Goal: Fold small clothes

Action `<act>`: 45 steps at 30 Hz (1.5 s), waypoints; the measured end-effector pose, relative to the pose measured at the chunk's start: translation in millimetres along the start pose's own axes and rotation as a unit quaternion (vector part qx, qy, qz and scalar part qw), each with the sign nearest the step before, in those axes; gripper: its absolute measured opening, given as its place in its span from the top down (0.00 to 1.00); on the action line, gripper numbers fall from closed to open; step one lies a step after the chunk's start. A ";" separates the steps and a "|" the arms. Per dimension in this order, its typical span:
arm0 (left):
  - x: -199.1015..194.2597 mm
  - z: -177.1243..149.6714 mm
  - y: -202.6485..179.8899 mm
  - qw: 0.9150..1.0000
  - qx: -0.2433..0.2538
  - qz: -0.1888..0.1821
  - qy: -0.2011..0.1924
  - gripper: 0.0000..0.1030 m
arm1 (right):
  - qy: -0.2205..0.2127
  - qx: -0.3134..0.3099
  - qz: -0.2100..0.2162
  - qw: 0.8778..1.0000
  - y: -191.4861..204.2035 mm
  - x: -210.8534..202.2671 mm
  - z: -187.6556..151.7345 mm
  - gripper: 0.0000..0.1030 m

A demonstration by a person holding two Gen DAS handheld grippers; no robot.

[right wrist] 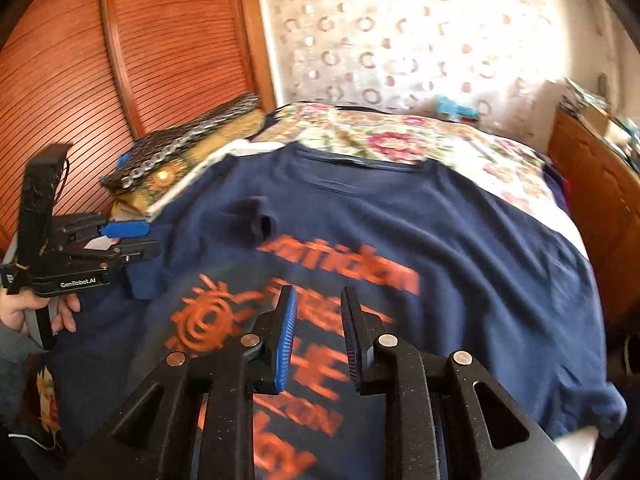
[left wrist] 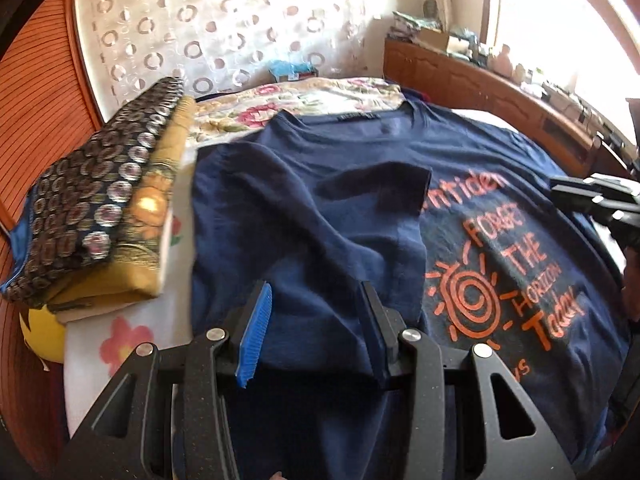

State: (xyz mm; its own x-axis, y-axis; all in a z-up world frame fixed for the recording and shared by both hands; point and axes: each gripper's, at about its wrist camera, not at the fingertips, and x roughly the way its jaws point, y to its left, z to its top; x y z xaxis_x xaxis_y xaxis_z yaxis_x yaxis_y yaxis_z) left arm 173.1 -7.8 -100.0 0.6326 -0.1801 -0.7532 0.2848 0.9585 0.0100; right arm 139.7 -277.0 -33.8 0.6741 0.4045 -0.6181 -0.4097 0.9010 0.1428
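Left wrist: I see navy t-shirt [left wrist: 460, 184] flat on the bed [left wrist: 132, 320], collar pointing away, long axis running from me; left sleeve folded inward over orange print. Left gripper [left wrist: 316, 328] jaws parted, pinching nothing I can see. Right wrist: shirt blurred, hem cut off. Right gripper [right wrist: 318, 336] jaws parted, empty.

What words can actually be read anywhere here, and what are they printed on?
"FORGET", "THE", "HORIZON", "Today": orange print on the navy T-shirt.
"...nfiden": top line of that print, its start hidden under the folded sleeve.
"...ys": bottom line of the print, cut off.
"GenRobot.AI": white lettering on the left tool.
Neck label of the shirt: too small to read.
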 end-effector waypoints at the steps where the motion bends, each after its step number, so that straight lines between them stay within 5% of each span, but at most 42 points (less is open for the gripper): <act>1: 2.4 -0.1 -2.4 1.000 0.002 0.000 0.001 0.56 | -0.001 0.011 -0.008 1.000 -9.4 -8.5 -5.8 0.74; 17: 16.0 -4.0 -16.1 0.999 0.009 -0.038 0.011 0.56 | 0.000 0.128 -0.164 0.978 -136.5 -99.5 -82.1 0.72; 28: 15.6 -3.9 -24.1 0.999 0.023 -0.042 0.012 0.53 | 0.046 0.161 -0.148 0.975 -146.3 -74.3 -64.9 0.71; 35: 15.5 -3.9 -22.6 0.999 0.022 -0.045 0.012 0.52 | 0.046 0.194 -0.132 0.971 -167.3 -74.4 -61.1 0.59; 45: 15.1 -3.9 -22.8 0.999 0.021 -0.045 0.011 0.52 | 0.048 0.229 -0.085 0.969 -185.1 -71.7 -67.3 0.60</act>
State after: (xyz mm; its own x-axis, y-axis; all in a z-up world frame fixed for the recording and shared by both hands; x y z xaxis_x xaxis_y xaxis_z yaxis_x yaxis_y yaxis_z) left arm 173.4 -31.5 -114.3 0.5869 -0.2588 -0.7672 0.3694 0.9288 -0.0306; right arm 125.9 -483.2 -67.9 0.6387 0.2478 -0.7284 0.0317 0.9374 0.3467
